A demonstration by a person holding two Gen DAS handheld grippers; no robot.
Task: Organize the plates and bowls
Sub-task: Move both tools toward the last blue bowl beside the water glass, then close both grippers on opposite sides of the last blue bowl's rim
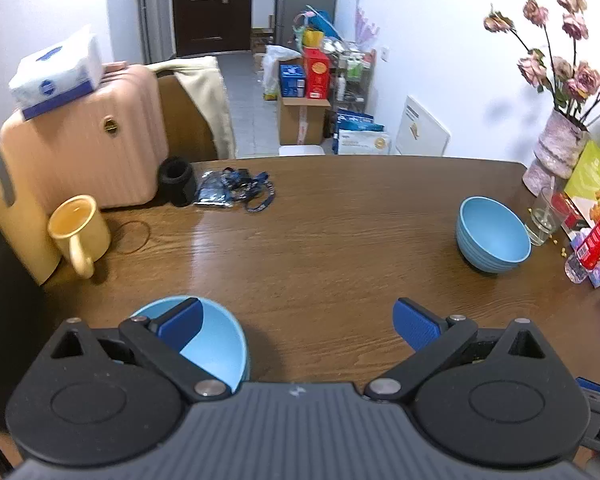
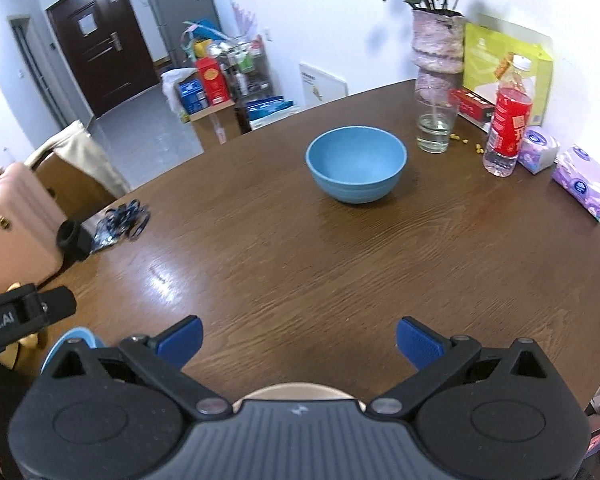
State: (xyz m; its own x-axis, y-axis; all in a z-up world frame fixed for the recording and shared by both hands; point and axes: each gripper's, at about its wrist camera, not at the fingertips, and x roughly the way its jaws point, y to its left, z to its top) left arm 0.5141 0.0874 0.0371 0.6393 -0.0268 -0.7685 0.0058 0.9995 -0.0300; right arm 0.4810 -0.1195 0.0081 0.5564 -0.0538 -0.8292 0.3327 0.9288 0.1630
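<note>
A blue bowl (image 1: 494, 236) stands upright on the brown wooden table (image 1: 320, 240), far right in the left wrist view and centred in the right wrist view as the same blue bowl (image 2: 356, 164). A second, lighter blue bowl (image 1: 216, 344) sits near the table's front, under the left finger of my left gripper (image 1: 298, 324), which is open and holds nothing. My right gripper (image 2: 299, 340) is open too, well short of the far bowl. A beige rim (image 2: 296, 392) peeks out just below it. A sliver of the light blue bowl (image 2: 70, 342) shows at lower left.
A yellow mug (image 1: 80, 232), a black cup (image 1: 176, 180), a lanyard bundle (image 1: 236, 186) and a pink suitcase (image 1: 84, 140) line the left side. A vase (image 2: 438, 44), glass (image 2: 434, 124), water bottle (image 2: 508, 116) and tissue packs (image 2: 584, 182) crowd the right edge.
</note>
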